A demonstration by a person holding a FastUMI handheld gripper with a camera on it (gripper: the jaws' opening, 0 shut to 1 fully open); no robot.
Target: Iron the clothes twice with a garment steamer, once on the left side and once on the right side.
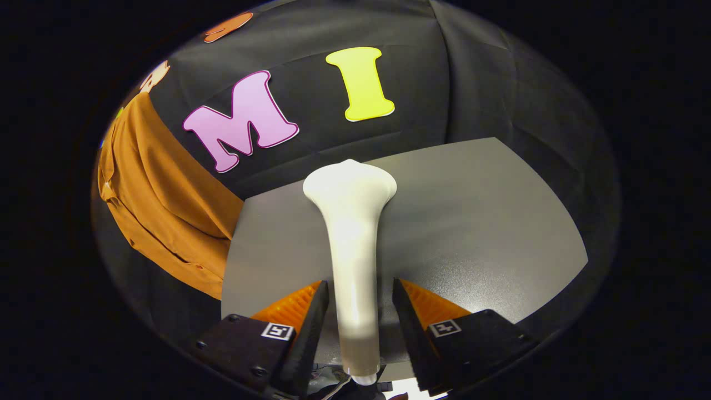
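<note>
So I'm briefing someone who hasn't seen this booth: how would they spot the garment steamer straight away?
Start at the grey table in front of the black cloth wall. The garment steamer lies on it, its handle running back between the fingers of the open gripper, which flank it with a gap either side. It is the one smooth white thing, slim and flaring to a wide head, unlike the orange garment hanging beside the table.

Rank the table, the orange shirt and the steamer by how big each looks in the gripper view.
1. Grey table, largest.
2. Orange shirt hanging beside it.
3. White steamer, though nearness to the camera enlarges it.
The claw has both fingers spread either side of the steamer handle, gaps visible.
</note>
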